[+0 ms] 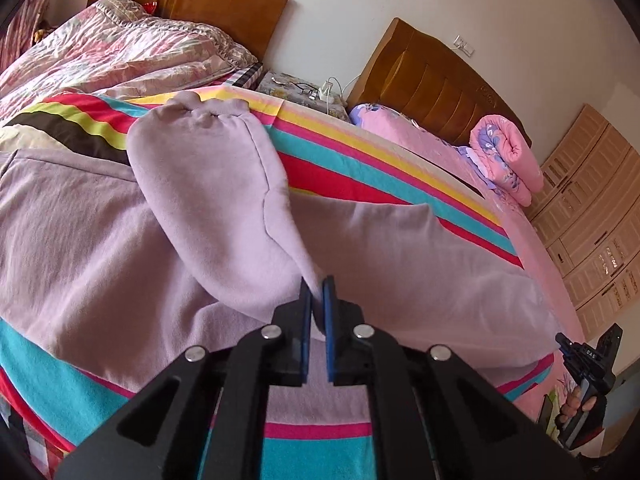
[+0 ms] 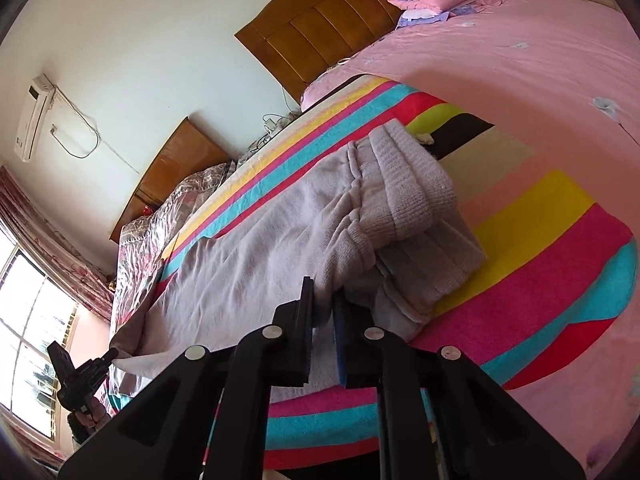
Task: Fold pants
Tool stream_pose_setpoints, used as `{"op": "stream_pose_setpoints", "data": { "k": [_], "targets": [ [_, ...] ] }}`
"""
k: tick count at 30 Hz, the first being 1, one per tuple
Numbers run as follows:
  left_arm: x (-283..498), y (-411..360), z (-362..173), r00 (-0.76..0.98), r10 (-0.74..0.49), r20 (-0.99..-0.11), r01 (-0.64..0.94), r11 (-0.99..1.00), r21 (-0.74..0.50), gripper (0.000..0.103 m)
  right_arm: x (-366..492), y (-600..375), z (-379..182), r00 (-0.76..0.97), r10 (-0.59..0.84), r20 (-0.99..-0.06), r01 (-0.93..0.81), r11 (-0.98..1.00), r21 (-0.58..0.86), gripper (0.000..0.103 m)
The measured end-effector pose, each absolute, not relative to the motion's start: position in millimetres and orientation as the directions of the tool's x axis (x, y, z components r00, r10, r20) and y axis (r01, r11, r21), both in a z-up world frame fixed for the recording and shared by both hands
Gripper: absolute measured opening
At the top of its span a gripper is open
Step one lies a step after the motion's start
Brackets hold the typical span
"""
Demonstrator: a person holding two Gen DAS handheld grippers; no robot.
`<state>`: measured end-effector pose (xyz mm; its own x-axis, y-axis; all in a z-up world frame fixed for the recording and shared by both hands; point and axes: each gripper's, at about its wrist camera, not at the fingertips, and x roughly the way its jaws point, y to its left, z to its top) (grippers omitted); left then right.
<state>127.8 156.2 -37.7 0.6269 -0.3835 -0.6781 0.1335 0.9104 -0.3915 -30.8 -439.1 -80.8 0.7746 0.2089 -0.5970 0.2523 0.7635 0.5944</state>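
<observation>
Left gripper: jaws closed tight, blue pads pinching a fold of the lilac pants.
Right gripper: jaws nearly closed, clamped on the pants' fabric just beside the ribbed waistband.
Pants: spread flat on the striped blanket, one leg doubled back over the rest, its gathered cuff toward the blanket's far edge.
Beyond the blanket: a nightstand with cables, two wooden headboards, a rolled pink quilt.
</observation>
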Motion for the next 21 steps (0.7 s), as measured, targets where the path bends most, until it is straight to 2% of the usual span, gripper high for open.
{"op": "stream_pose_setpoints", "data": {
  "k": [3,4,9,12,14,17,19,20,21],
  "targets": [
    [130,161,-75,0.553,-0.38,-0.742,0.09,0.912,-0.4,0.008,-29,-444,-117,0.71,0.216,-0.671,0.325,0.745,0.583,0.008],
    [128,160,-86,0.542,-0.369,-0.755,0.078,0.917,-0.392,0.008,-32,-446,-121,0.724,0.226,-0.652,0.322,0.725,0.609,0.008],
    [125,161,-89,0.564,-0.364,-0.741,0.067,0.915,-0.398,0.011,-36,-433,-93,0.735,0.172,-0.656,0.315,0.77,0.555,0.008],
    [123,162,-91,0.568,-0.364,-0.738,0.063,0.913,-0.402,0.011,-34,-435,-108,0.702,0.178,-0.689,0.355,0.752,0.556,0.008],
    [122,162,-91,0.572,-0.364,-0.735,0.055,0.911,-0.409,0.011,-37,-438,-117,0.721,0.196,-0.664,0.352,0.722,0.595,0.007],
    [118,159,-83,0.583,-0.351,-0.733,0.072,0.921,-0.384,0.011,-37,-436,-109,0.714,0.178,-0.677,0.362,0.735,0.574,0.007],
    [120,160,-85,0.575,-0.344,-0.742,0.068,0.924,-0.376,0.015,-37,-435,-109,0.703,0.171,-0.69,0.37,0.741,0.56,0.013],
    [121,162,-88,0.571,-0.338,-0.748,0.056,0.925,-0.375,0.025,-38,-435,-107,0.693,0.171,-0.7,0.372,0.747,0.551,0.016],
    [121,165,-90,0.572,-0.321,-0.755,0.03,0.928,-0.371,0.036,-40,-434,-102,0.678,0.154,-0.718,0.39,0.753,0.53,0.038]
  ]
}}
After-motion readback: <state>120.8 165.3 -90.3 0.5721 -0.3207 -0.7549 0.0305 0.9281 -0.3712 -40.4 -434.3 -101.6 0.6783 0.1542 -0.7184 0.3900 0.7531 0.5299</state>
